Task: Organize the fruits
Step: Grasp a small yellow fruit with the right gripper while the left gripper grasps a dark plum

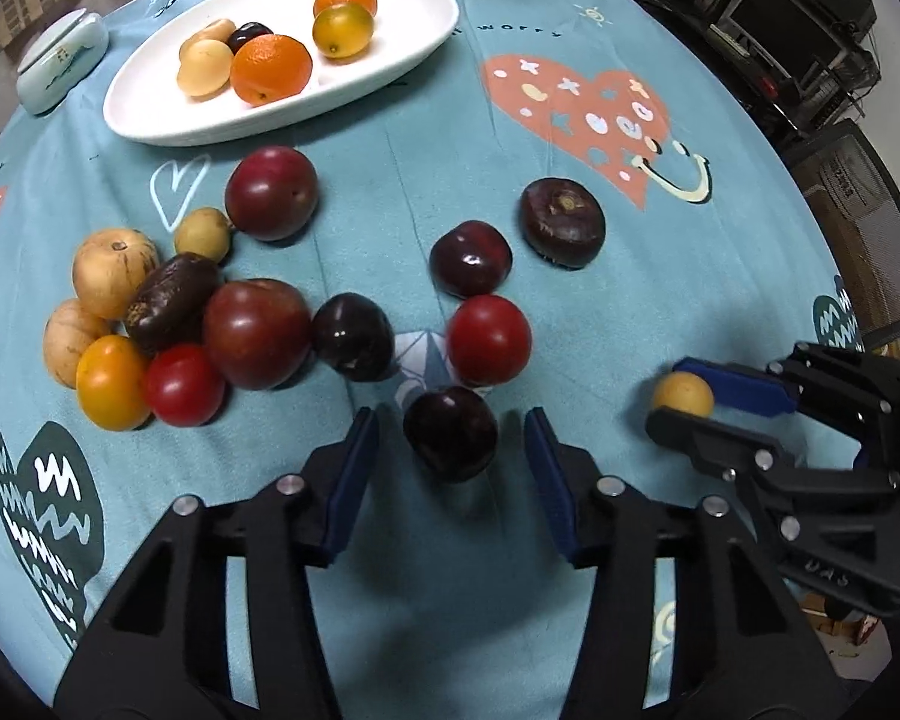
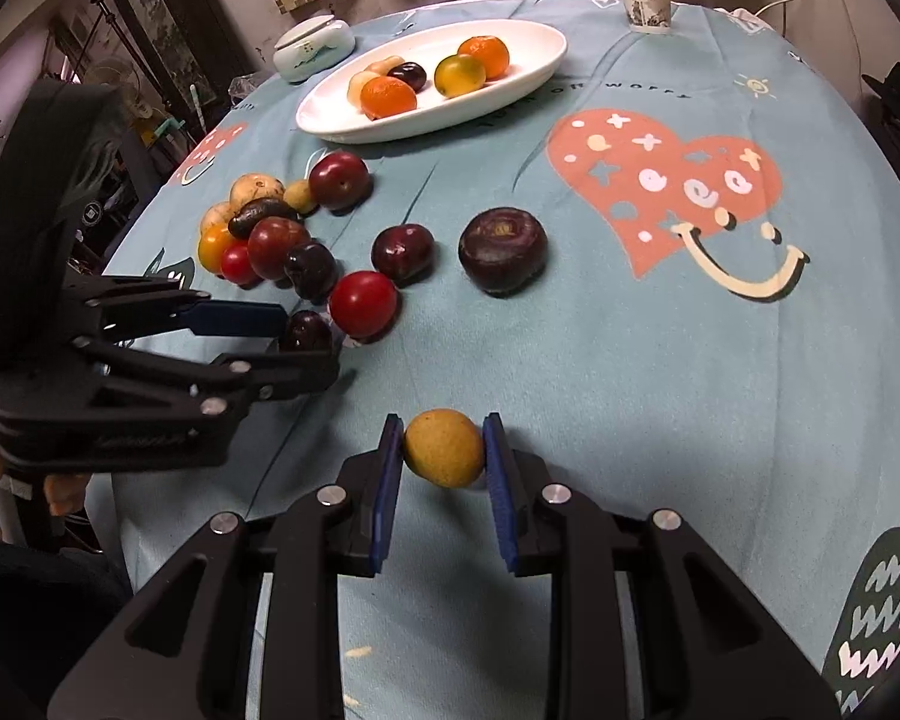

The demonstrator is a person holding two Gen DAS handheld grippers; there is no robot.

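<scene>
A round table under a teal cloth (image 1: 660, 312) printed with hearts and a smiley carries everything. Toward its far edge lies a white oval platter (image 2: 528, 69), its long axis running along that edge, slanting a little; it holds two oranges, a green-yellow citrus, a dark plum and pale tan fruits. A lidded ceramic jar (image 2: 313, 48) sits just beyond the platter's left end, and a paper cup (image 2: 643, 1) stands at the far edge.

The right gripper (image 2: 444, 456) has its blue pads pressed on both sides of a small yellow fruit (image 2: 444, 447) near the table's near edge, a round fruit with no clear long axis.

The left gripper (image 1: 450, 450) has its jaws spread wide on either side of a dark plum (image 1: 450, 433), neither pad touching it. Just beyond that plum sits a red tomato (image 1: 488, 341), with more dark plums around it. A cluster of plums, tomatoes and tan fruits (image 1: 168, 312) crowds the table's left side. A dark purple bulb-like fruit (image 2: 503, 251) rests apart near the centre, stem scar tilted upward.
</scene>
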